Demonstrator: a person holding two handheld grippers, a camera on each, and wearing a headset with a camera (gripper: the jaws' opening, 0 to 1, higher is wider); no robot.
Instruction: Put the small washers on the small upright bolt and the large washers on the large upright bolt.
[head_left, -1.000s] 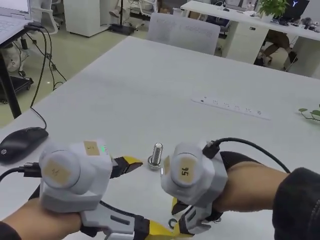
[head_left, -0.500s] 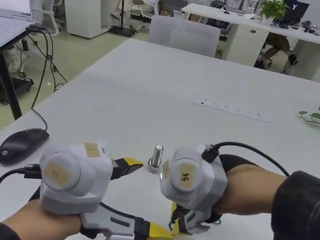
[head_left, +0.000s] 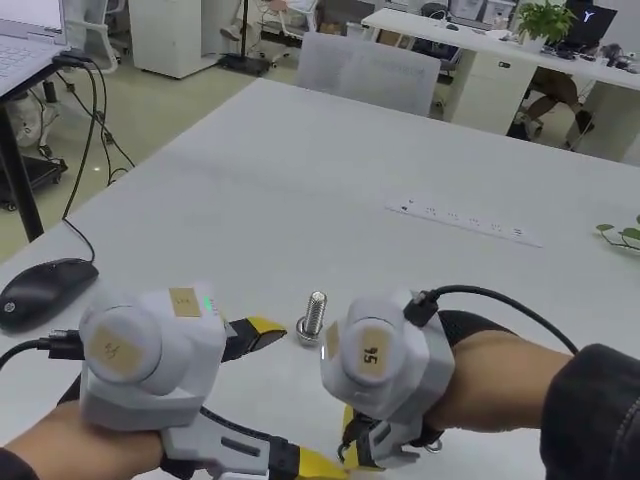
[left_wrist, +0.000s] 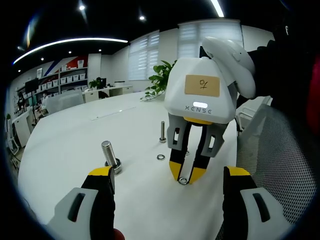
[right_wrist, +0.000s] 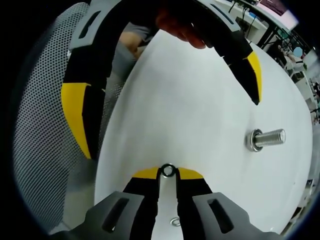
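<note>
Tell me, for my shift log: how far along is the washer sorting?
Done: nothing clearly; the ring at the base of the large bolt may be a washer. In hand: the right gripper pinches a washer; the left gripper is open. Left: placing that washer, plus a loose washer near the small bolt.

My left gripper is a rounded white shell with a tan sticker, a green light and a black cable at lower left. Its jaws are black with yellow tips. My right gripper matches, marked XENSE. A dark sleeve covers my right arm at lower right.
</note>
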